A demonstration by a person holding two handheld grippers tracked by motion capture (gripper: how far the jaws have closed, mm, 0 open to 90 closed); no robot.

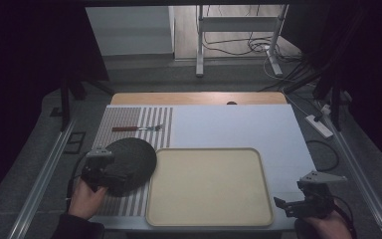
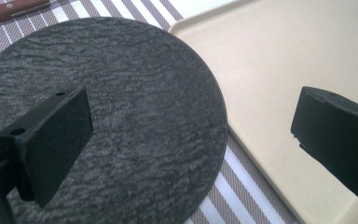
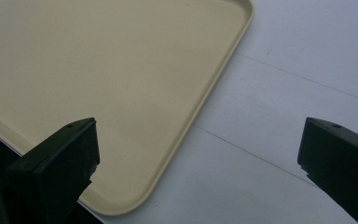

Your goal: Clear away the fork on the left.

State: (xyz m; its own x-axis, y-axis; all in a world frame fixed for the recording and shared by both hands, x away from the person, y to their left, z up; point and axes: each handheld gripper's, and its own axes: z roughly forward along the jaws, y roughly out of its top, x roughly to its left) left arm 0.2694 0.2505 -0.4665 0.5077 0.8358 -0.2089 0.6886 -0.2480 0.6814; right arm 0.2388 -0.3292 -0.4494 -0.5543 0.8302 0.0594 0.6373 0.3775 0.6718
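A: What is the left gripper [image 2: 191, 135] doing?

B: It is hovering over the near edge of the round dark grey slate plate [image 1: 129, 159], with its jaws standing wide apart and gripping nothing. One jaw is sitting above the plate's rough surface, the other above the beige rectangular plastic tray [image 2: 279, 65].

A: And where is that plate lying?

B: It is lying flat on the grey-and-white striped placemat [image 1: 129, 122], its right edge just beside the tray's left rim, possibly overlapping it. A wooden-handled fork [image 1: 137, 129] is resting on the mat farther back, well apart from the plate.

A: The right gripper [image 1: 306, 201]?

B: It is waiting at the tray's near right corner, over the white tabletop [image 3: 284, 70]. Its jaws are also spread wide, holding nothing.
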